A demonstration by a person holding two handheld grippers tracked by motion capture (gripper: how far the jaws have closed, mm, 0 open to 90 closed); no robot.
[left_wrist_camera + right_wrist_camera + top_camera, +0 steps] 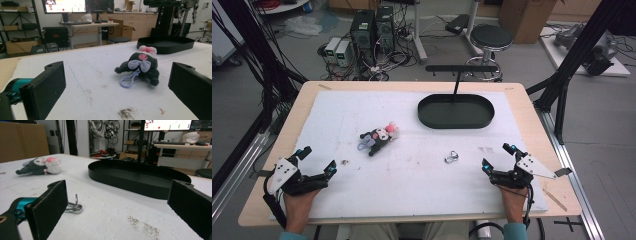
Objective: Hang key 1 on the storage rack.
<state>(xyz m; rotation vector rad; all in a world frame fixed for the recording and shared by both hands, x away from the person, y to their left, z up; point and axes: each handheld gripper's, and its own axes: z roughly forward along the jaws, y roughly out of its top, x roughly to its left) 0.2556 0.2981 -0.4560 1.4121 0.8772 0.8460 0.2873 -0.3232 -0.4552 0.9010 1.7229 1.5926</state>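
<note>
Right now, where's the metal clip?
In the high view the metal clip lies on the white mat, right of centre, between the plush toy and the right gripper, nearer than the black tray.

no legible text, monitor screens too blurred to read

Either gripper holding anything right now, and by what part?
Nothing is held. The left gripper and right gripper are both open, with the plush toy and metal clip lying loose on the table.
</note>
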